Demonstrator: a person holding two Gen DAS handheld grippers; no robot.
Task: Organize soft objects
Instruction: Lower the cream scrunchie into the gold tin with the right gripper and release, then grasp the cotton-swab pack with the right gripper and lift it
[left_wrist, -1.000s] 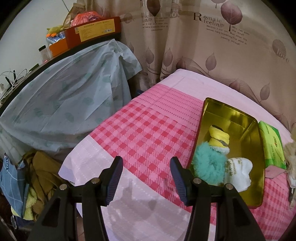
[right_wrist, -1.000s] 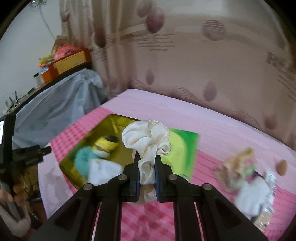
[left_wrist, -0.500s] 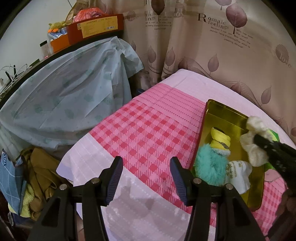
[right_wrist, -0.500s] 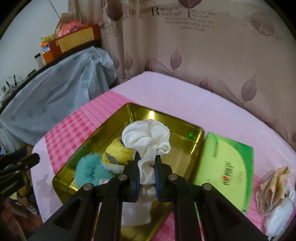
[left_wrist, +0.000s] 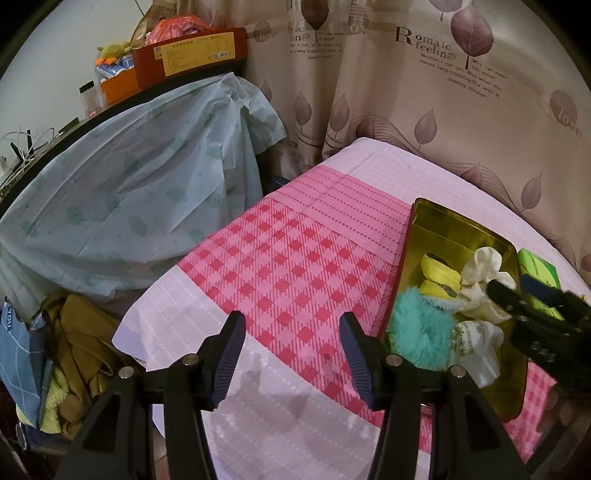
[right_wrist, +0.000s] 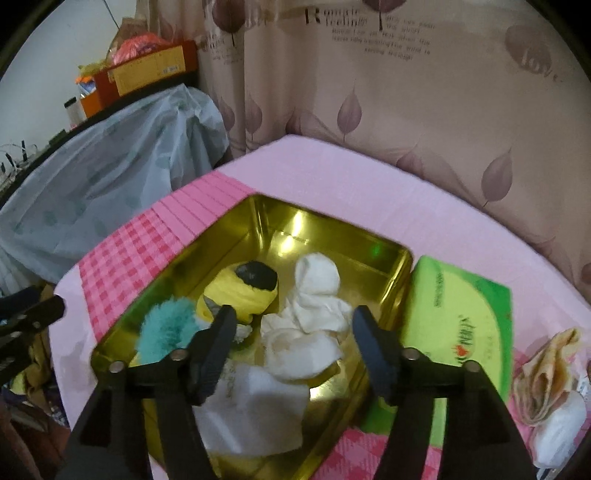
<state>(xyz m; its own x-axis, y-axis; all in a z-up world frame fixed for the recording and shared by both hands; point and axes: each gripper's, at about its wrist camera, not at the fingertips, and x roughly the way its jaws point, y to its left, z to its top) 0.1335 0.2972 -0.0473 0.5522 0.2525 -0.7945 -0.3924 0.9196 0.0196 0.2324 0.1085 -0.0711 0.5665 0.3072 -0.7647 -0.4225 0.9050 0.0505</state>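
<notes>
Left wrist view: the left tool (left_wrist: 291, 334) hangs wide open and empty over the pink checked bed (left_wrist: 295, 258). The gold tin (left_wrist: 454, 229) sits to its right, holding a teal pompom (left_wrist: 421, 338), a yellow sock (left_wrist: 439, 275) and the cream scrunchie (left_wrist: 484, 280).

Right wrist view: the right tool (right_wrist: 291, 325) is opening, its pads clear of the cream scrunchie (right_wrist: 314, 306), which lies in the tin (right_wrist: 332, 229) between them. The scrunchie looks light, limp and crush-proof; any bunched fold should give a grip. A green tissue pack (right_wrist: 461, 321) touches the tin's right wall. Beyond it lie crumpled cloths (right_wrist: 550, 369), with nothing blocking the way to them.
</notes>
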